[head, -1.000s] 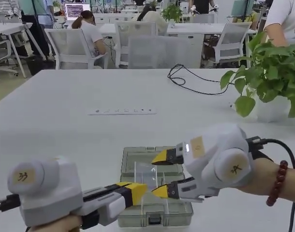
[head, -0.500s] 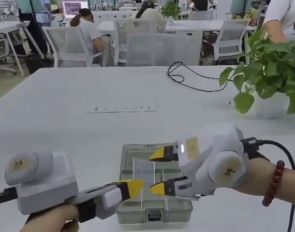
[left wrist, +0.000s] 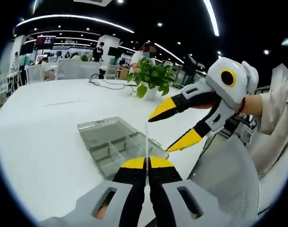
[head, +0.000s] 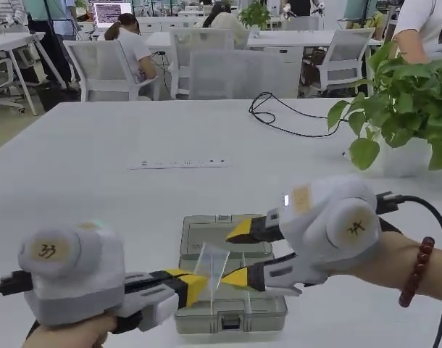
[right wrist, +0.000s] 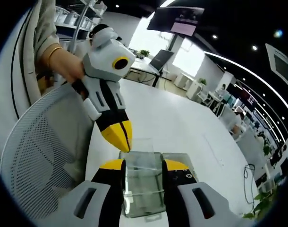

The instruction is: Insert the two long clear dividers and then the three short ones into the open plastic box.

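The open clear plastic box (head: 228, 313) lies near the table's front edge, also seen in the left gripper view as the box (left wrist: 116, 142) and in the right gripper view as the box (right wrist: 145, 194). My left gripper (head: 190, 284) is shut on a clear divider (head: 214, 264) and holds it tilted above the box. The left gripper view has that divider (left wrist: 146, 139) edge-on, rising from my left gripper (left wrist: 146, 163). My right gripper (head: 238, 255) is open, with its yellow tips above and below the divider's free end. In its own view the right gripper (right wrist: 144, 165) straddles the divider (right wrist: 143, 156).
A potted plant (head: 409, 109) stands at the right of the table, with a black cable (head: 279, 116) behind it. A flat white strip (head: 181, 165) lies mid-table. Chairs and seated people are beyond the far edge.
The left gripper has tipped the divider over and kept its hold. The right gripper has shifted slightly up and right, jaws still open around the divider.
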